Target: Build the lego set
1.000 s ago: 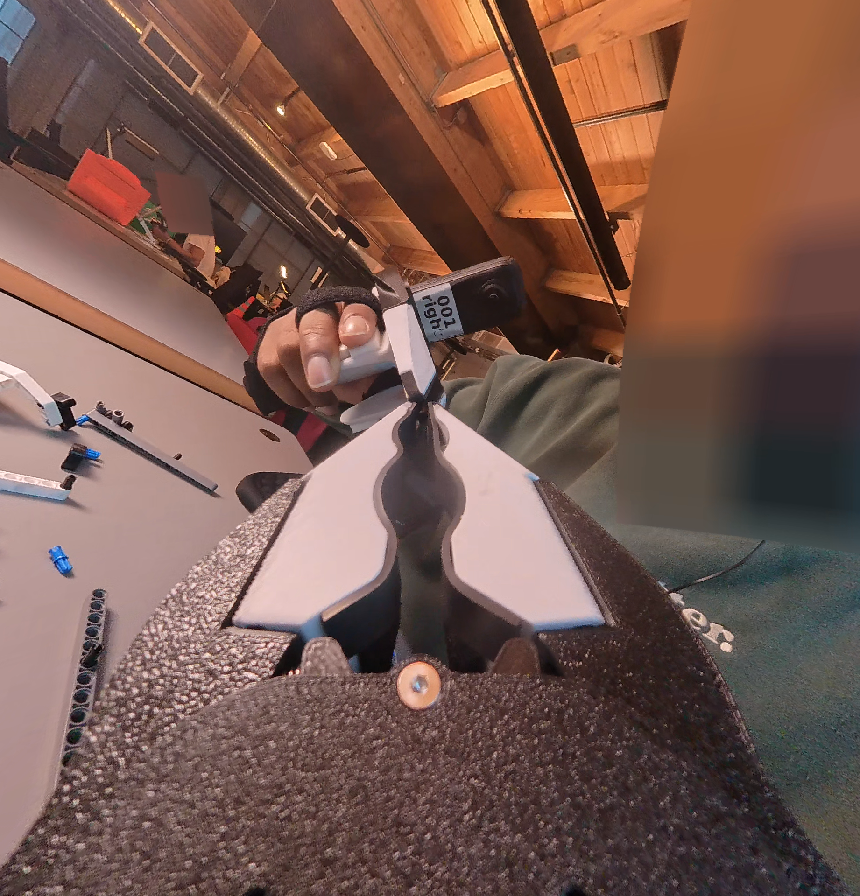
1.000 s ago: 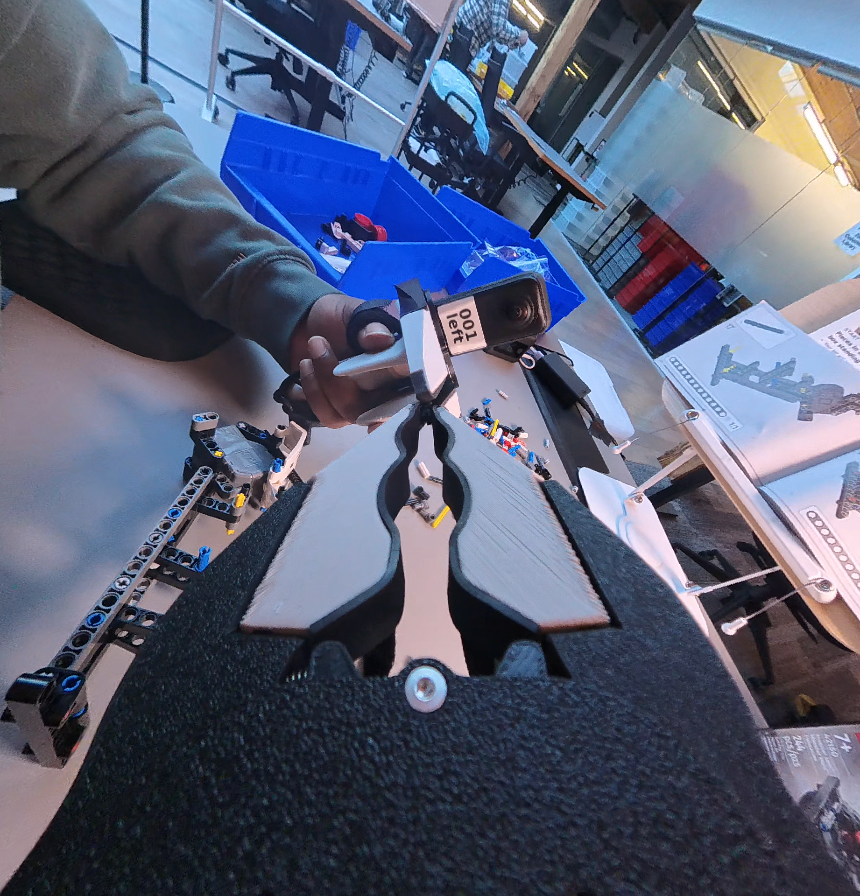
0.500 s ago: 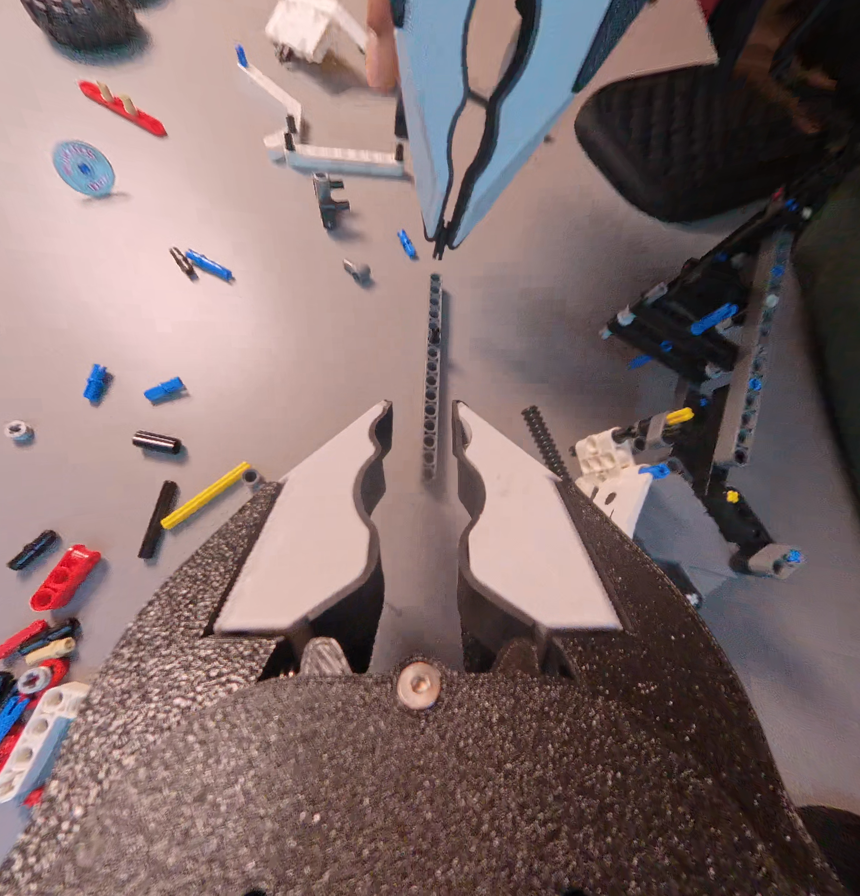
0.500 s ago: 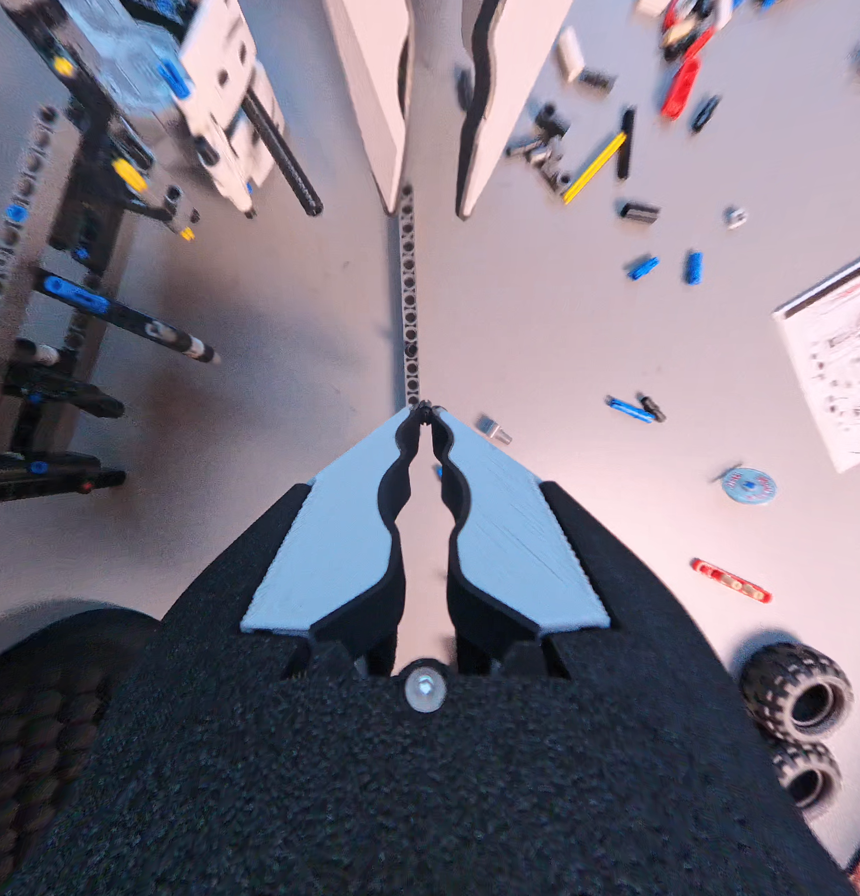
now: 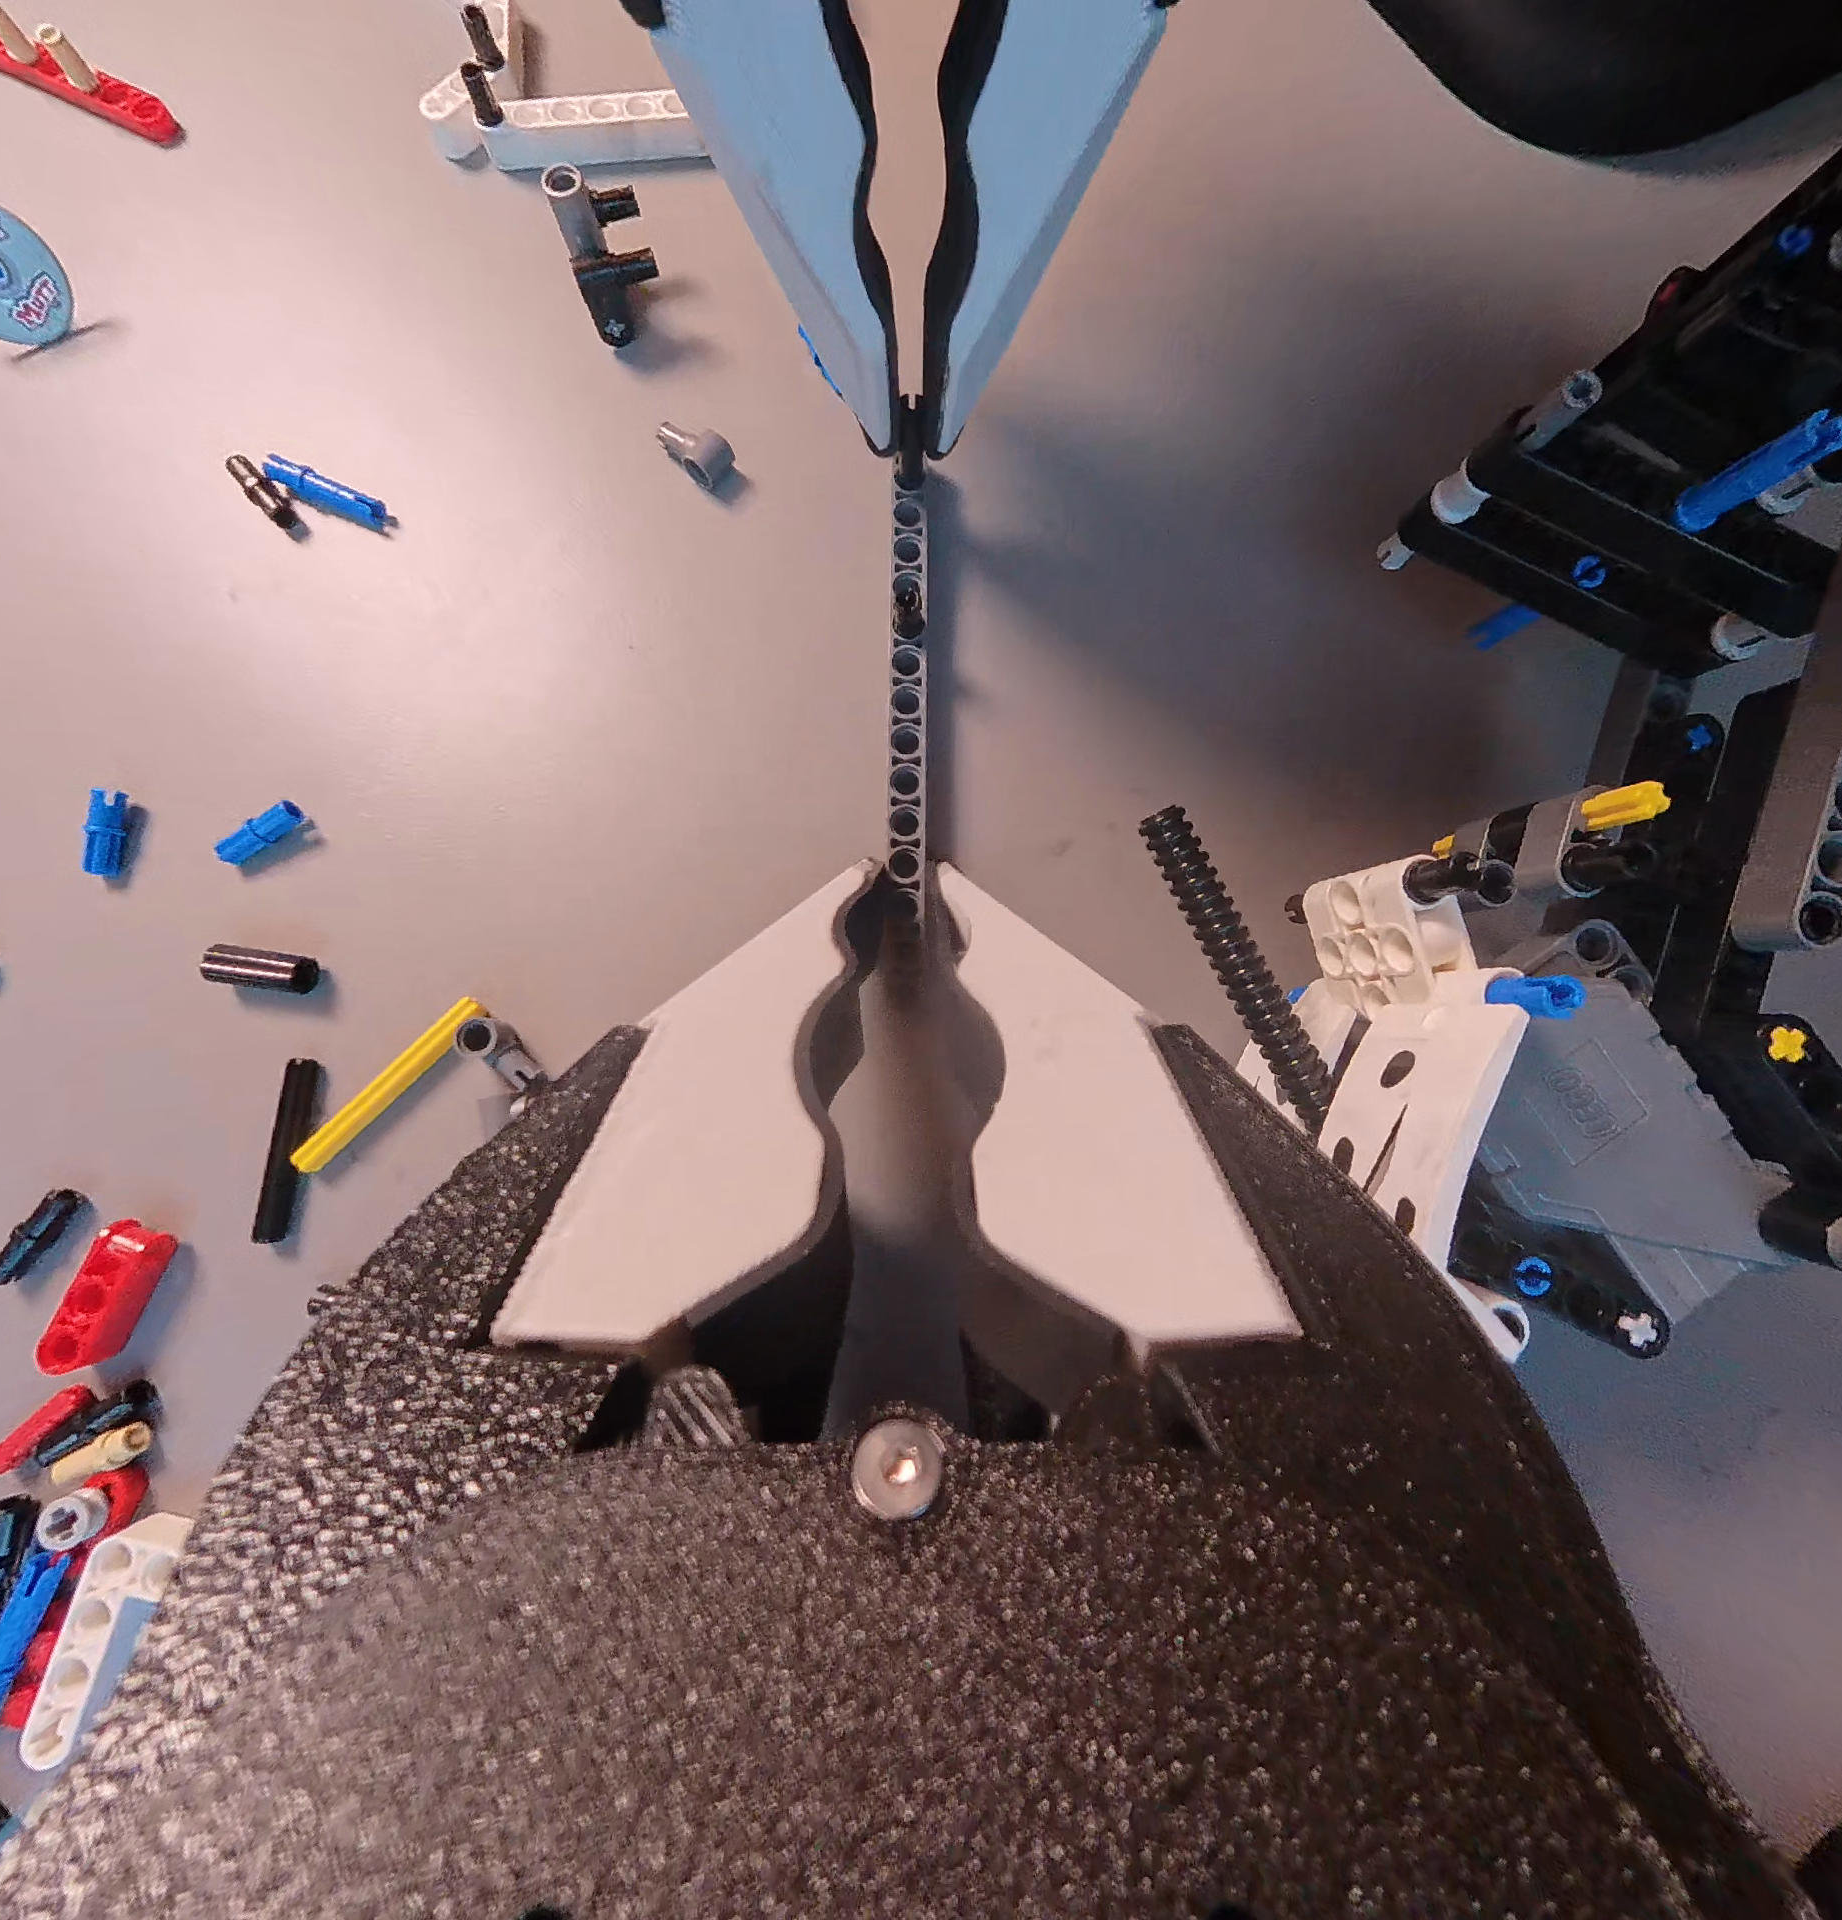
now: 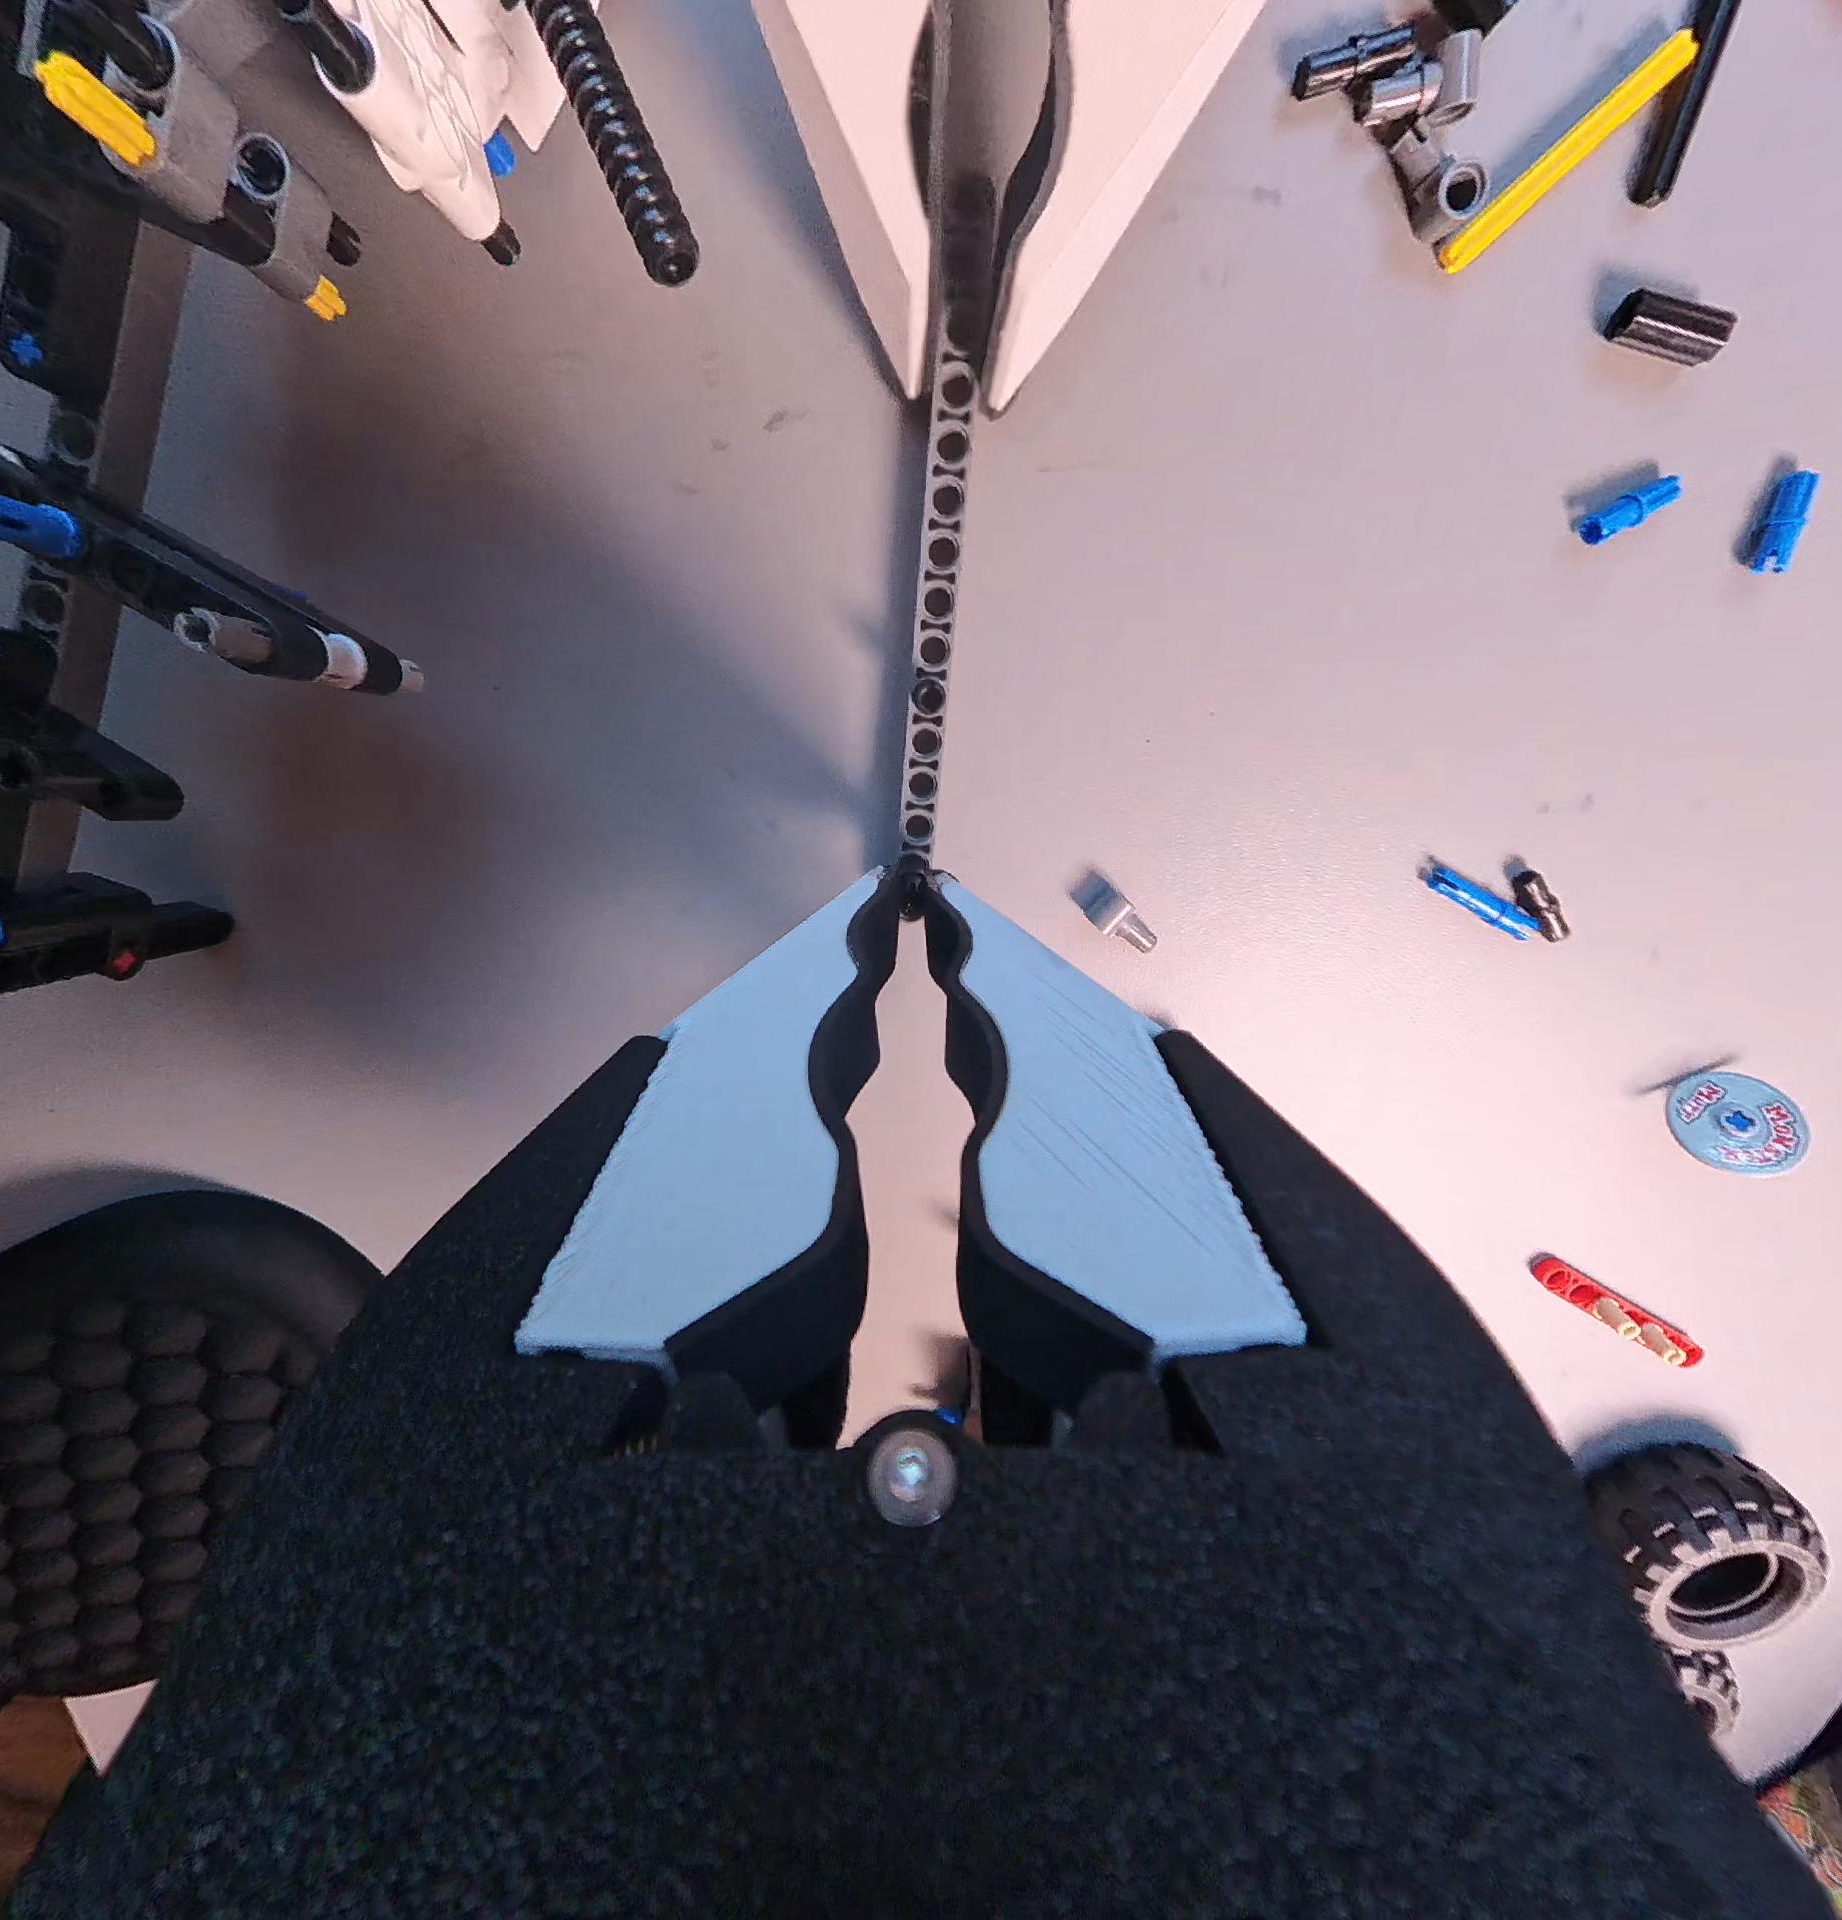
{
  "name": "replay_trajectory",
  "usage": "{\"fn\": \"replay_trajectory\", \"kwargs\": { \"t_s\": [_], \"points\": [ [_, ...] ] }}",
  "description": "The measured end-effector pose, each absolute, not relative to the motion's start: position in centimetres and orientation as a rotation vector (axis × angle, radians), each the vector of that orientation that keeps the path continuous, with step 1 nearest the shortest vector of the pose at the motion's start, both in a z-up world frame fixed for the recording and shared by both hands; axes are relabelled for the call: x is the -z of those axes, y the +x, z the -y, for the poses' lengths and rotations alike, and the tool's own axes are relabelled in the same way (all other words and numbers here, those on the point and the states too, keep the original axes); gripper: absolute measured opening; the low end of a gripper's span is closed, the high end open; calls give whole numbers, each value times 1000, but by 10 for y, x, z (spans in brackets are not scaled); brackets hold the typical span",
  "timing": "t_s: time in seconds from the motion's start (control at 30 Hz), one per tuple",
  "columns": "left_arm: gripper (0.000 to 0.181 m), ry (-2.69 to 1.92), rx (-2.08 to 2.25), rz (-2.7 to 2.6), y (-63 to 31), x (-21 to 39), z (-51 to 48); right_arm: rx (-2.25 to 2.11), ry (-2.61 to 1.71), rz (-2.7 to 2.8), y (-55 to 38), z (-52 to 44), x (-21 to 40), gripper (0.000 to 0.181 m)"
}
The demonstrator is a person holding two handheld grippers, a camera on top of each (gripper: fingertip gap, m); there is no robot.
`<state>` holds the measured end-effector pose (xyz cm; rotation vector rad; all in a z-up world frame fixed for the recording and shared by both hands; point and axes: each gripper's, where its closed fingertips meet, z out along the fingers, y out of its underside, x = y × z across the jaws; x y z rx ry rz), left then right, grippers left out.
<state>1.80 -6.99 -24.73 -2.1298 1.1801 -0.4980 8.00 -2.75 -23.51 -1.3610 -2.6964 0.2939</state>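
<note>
Left wrist view looks down on the grey surface (image 5: 605, 665): loose pins (image 5: 262, 831) and a yellow axle (image 5: 387, 1086) lie at the left, then the left gripper (image 5: 906, 883) – its jaws closed on the near end of a long grey beam (image 5: 906, 707). At the far end the right gripper (image 5: 909, 442) pinches the beam's tip, jaws nearly together. The beam lies along the surface between them. Further right stands the part-built model (image 5: 1623, 1039). Right wrist view shows the same grip – two tyres (image 6: 1717, 1558) at its right edge.
</note>
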Motion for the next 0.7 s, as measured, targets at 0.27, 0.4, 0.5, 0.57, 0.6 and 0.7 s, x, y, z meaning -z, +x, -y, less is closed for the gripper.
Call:
{"fn": "replay_trajectory", "kwargs": {
  "t_s": [0.27,0.4,0.5,0.57,0.6,0.7],
  "points": [
    [7,-2127,493,-1185,18,248,70,-167,-1285,2773,80,27,236,4],
    [7,-2129,500,-1181,18,248,70,-148,-1263,2792,79,28,236,3],
    [7,-2129,508,-1176,18,247,70,-138,-1259,2806,80,28,236,3],
    [7,-2127,510,-1172,18,247,70,-133,-1256,2820,80,28,236,3],
    [7,-2129,510,-1170,18,247,70,-125,-1248,2836,81,28,236,3],
    [7,-2130,514,-1165,18,247,70,-94,-1216,2883,81,29,236,3]
  ]
}}
